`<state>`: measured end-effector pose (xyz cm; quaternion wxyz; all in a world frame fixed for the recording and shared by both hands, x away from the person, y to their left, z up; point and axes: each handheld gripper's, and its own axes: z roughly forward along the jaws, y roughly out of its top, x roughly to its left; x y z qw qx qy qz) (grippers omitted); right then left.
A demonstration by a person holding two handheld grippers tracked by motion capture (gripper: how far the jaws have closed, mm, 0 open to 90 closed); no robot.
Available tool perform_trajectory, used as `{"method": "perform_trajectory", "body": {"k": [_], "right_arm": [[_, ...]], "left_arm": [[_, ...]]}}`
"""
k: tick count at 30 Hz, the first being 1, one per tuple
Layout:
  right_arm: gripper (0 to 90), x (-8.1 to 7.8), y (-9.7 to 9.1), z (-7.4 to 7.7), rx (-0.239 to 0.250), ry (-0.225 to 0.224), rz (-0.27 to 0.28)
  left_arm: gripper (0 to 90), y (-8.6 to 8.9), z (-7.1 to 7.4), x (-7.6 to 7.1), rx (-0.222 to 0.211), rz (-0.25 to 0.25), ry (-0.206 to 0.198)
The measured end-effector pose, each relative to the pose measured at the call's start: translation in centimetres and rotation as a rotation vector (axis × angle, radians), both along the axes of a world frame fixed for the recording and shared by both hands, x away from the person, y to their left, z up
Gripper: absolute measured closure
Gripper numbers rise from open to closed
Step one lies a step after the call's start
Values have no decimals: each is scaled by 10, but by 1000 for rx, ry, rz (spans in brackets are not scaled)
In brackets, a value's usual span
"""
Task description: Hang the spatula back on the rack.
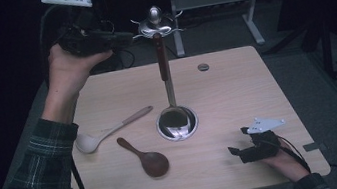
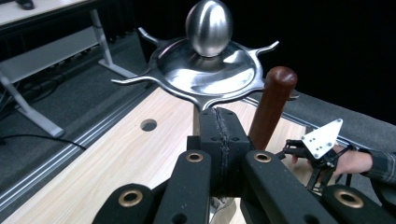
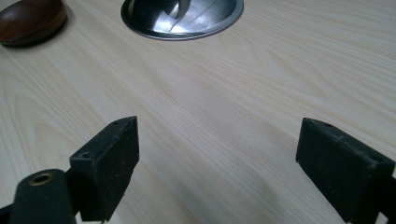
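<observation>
Right gripper (image 1: 243, 153), lower right of frame: fingers spread wide, empty, resting on pale wood counter (image 1: 237, 94). Dark brown wooden spoon (image 1: 146, 159) and white ceramic spoon (image 1: 96, 137), lower left: lying flat, judged not yet hung. Steel ladle with red-brown handle (image 1: 166, 77), centre: hanging on chrome pronged rack (image 1: 157, 25). Left gripper (image 1: 125, 37), upper left: fingers closed, empty, beside rack top.

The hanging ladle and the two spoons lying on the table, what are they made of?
Ladle: apparently polished steel bowl and stem, mirror-bright, with a glossy reddish-brown handle that looks like wood. Dark spoon: seemingly varnished wood, brown with a soft sheen. Pale spoon: light handle, whitish bowl; wood or plastic, I cannot tell.
</observation>
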<state>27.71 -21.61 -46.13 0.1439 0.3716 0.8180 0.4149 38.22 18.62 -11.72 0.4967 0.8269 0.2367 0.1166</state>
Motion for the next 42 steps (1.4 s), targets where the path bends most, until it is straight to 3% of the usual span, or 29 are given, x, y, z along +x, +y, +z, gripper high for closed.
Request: {"method": "perform_trajectory", "body": {"k": [9, 25, 37, 42], "right_arm": [[129, 0, 0, 0, 1, -2, 1], [129, 0, 0, 0, 7, -1, 4], [129, 0, -1, 0, 8, -2, 8], [129, -1, -1, 0, 11, 4, 5]], "left_arm": [[899, 4, 1, 6, 8, 29, -15], [899, -1, 1, 35, 25, 90, -29], [899, -8, -2, 62, -3, 112, -14], [899, -3, -3, 60, -13, 114, -8]]}}
